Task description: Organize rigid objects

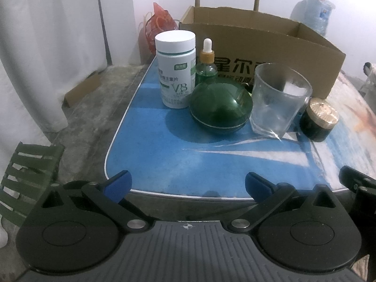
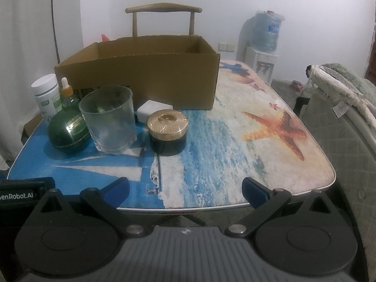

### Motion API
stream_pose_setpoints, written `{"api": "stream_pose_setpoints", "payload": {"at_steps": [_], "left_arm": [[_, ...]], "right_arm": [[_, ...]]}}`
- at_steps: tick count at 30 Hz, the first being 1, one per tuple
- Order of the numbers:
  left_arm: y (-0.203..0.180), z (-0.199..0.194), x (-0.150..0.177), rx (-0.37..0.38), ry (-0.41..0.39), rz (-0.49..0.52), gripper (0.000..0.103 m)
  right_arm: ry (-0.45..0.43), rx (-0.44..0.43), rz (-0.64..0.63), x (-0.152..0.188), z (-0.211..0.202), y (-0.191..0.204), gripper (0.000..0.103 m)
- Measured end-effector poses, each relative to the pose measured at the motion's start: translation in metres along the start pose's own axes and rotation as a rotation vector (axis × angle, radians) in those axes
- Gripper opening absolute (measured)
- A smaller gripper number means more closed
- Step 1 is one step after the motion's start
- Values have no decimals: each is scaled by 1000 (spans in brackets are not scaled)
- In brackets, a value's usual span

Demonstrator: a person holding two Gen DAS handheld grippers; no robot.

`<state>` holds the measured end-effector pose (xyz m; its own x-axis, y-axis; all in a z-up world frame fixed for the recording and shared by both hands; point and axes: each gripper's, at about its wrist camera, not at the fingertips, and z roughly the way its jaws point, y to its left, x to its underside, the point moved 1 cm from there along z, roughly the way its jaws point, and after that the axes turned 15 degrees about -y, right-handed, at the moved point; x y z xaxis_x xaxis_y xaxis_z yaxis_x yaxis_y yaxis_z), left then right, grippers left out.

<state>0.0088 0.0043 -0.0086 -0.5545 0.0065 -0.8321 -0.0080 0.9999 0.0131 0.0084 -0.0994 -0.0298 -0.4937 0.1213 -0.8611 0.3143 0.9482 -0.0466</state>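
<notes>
White walls are closing in the room behind a table [image 2: 235, 141] whose top is showing a printed sea scene with an orange starfish, its near edge passing under both grippers. Standing open toward the back of it, a cardboard box [image 2: 150, 80] is hiding its own floor, and its printed lettering is being covered in part by the things in front. A wooden chair back [image 2: 162, 9] is rising behind the box, its seat out of sight. In front of the box, a white pill bottle [image 1: 176, 68] is standing farthest left, its label too blurred to read; a clear glass tumbler [image 1: 279, 98] is sitting upright between a green domed jar [image 1: 221, 108] and a dark jar with a gold lid [image 2: 168, 130]. A green dropper bottle [image 1: 206, 65] is peeking from behind the domed jar, its base hidden. A small white block [image 2: 152, 110] is lying half hidden behind the tumbler. The left gripper [image 1: 188, 185] and the right gripper [image 2: 185, 188] are both hovering at the near edge, jaws spread wide, gripping nothing.
</notes>
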Motion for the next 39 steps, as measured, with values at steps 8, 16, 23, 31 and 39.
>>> {"api": "stream_pose_setpoints", "payload": {"at_steps": [8,16,23,31,39], "left_arm": [[0,-1,-1,1,-1,4,103],[-1,-2,-2,1,-1,7,103],[-1,-2,-2,1,-2,7,103],[0,-3,-3,2,-1,8,103],[-1,-2,-3,1,-2,8,103]], "right_arm": [[0,-2,-2,-1,0,1,103],[0,-3,-2,-2,1,1,103],[1,-3,-2,-2,2,1,103],[2,-5,-2,-2,3,2,103],[1,-6,-1,-2,3,1,103]]}}
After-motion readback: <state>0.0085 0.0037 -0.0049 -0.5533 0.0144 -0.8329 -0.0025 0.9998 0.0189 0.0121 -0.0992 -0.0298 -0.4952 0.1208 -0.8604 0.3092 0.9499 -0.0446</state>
